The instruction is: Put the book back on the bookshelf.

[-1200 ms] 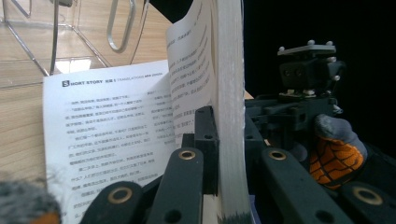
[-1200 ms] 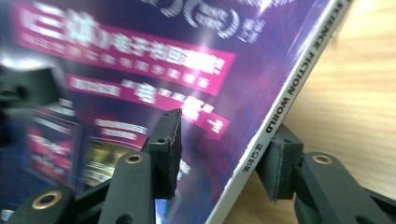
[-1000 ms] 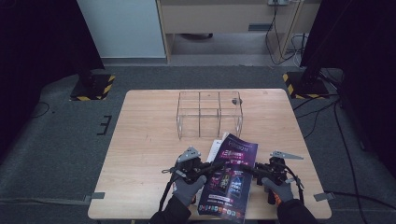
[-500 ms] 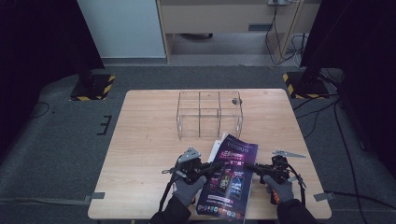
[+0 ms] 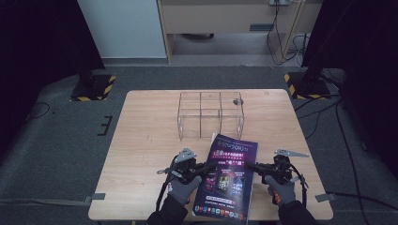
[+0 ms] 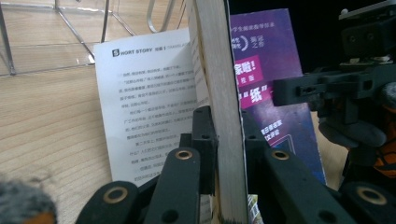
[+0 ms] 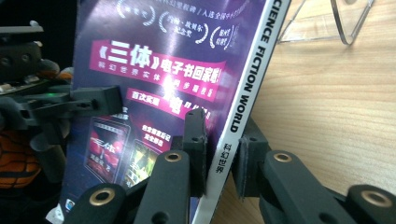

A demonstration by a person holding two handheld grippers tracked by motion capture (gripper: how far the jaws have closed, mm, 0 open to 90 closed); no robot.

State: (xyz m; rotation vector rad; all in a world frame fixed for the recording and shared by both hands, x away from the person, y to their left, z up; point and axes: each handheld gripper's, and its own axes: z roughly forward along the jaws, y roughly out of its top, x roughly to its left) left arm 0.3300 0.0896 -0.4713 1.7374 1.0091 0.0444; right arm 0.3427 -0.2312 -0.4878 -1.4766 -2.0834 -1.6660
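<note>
Purple magazine with pink banners, white spine; pale wood table.

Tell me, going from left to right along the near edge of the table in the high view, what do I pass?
Left gripper → purple magazine → right gripper. Each gripper clamps one side edge of the magazine, which is held up off the table.

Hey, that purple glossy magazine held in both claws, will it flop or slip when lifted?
The purple glossy magazine probably bends little: it is fairly thick and gripped at both edges. Its shiny cover may be slippery. A loose white printed page hanging out could flap.
</note>
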